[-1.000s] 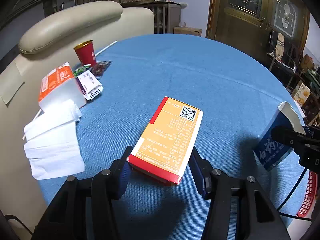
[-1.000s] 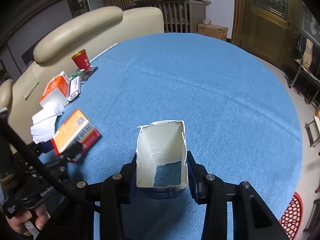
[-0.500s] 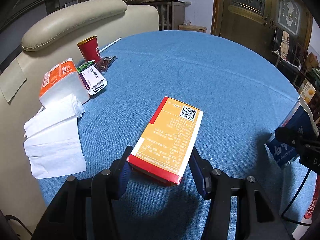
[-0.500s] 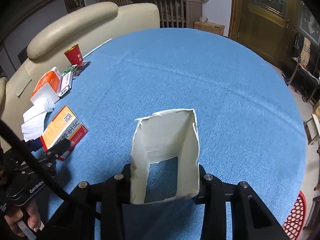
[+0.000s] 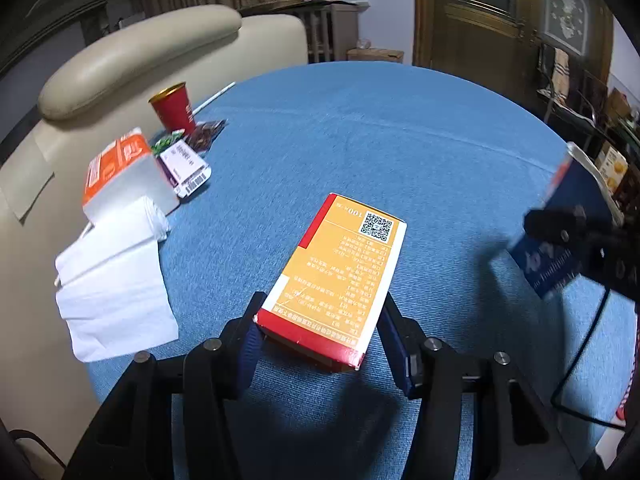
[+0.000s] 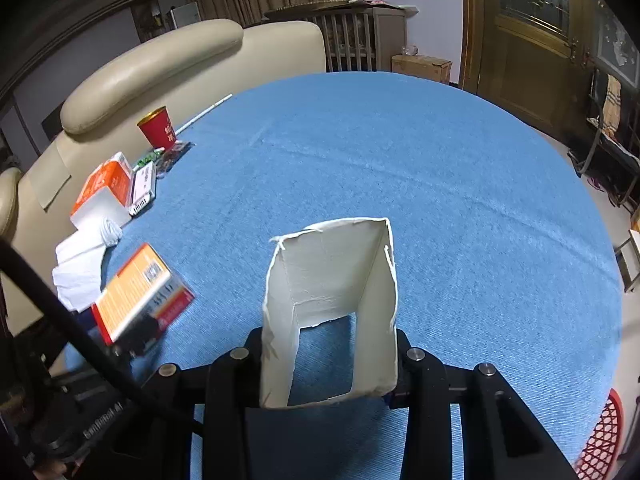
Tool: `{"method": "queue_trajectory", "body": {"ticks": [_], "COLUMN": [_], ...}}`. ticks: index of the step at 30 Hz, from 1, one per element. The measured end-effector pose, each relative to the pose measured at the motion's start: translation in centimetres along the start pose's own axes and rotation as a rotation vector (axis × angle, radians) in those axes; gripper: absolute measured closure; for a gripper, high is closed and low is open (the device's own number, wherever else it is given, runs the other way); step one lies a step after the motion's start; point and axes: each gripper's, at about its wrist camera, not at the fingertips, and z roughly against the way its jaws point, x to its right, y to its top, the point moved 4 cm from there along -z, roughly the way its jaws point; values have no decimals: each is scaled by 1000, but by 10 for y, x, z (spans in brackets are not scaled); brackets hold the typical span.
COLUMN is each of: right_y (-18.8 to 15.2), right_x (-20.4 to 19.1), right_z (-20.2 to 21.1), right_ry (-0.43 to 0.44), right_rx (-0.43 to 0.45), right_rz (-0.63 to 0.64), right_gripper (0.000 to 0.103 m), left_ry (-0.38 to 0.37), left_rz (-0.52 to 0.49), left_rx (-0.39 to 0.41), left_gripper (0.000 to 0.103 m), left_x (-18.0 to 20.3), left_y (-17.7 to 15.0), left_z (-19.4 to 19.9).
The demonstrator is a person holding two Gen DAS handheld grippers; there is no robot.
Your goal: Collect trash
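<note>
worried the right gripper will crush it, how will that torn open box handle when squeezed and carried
The torn box is probably light: it shows as an empty shell with ragged edges and a cut-out wall. It likely flexes easily, since thin card with open ends has little to brace it. The right gripper is shut on its sides, so more squeeze may buckle it.

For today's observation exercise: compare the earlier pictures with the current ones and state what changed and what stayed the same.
The right claw has just been closing on the torn blue-and-white carton, which has come up off the blue tablecloth and now looks larger in the right wrist view. The left claw stays clamped on the orange-and-red box. The red cup, tissues and packets stayed put.
</note>
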Motion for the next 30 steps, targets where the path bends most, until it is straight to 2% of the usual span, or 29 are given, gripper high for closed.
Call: {"method": "queue_trajectory", "body": {"ticks": [5, 17, 30], "right_y": [11, 13, 9], "right_x": [-7, -16, -15], "right_z": [7, 13, 32], "right_ry": [-6, -32, -46], "right_rx": [22, 21, 49], "right_rz": [-5, 5, 12], "right_gripper": [63, 63, 63], "left_ry": [-12, -10, -13], "left_rz": [-27, 26, 39], "left_rx": [21, 32, 71], "left_gripper": [47, 47, 47], "left_x": [2, -19, -20], "left_y": [4, 6, 12], "left_z": [8, 12, 26]}}
